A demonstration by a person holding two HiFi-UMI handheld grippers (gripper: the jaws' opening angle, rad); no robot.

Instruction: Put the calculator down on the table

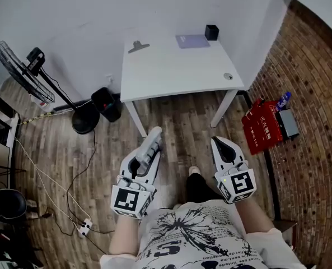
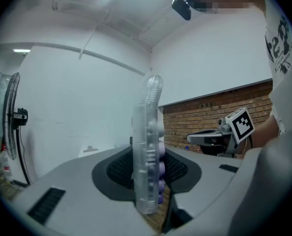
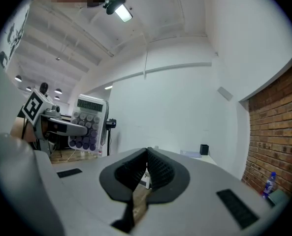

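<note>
left gripper: jaws part-way closed, both pads clamped on the lower part of the calculator. nothing else is in the grip.

calculator orientation: stands upright in the jaws, long axis vertical. the left gripper view shows it edge-on as a thin clear slab with purple keys on its right side. the right gripper view shows the key face square-on, display end at the top and key rows below, so the face points toward the right gripper.

calculator position: held in the air over the wood floor, in front of the person and well short of the white table. it does not touch the table.

right gripper: jaws closed pad to pad, nothing between them, level and beside the left one.

on the table top: a clip, a pale purple pad and a small black box, all at the far side.
</note>
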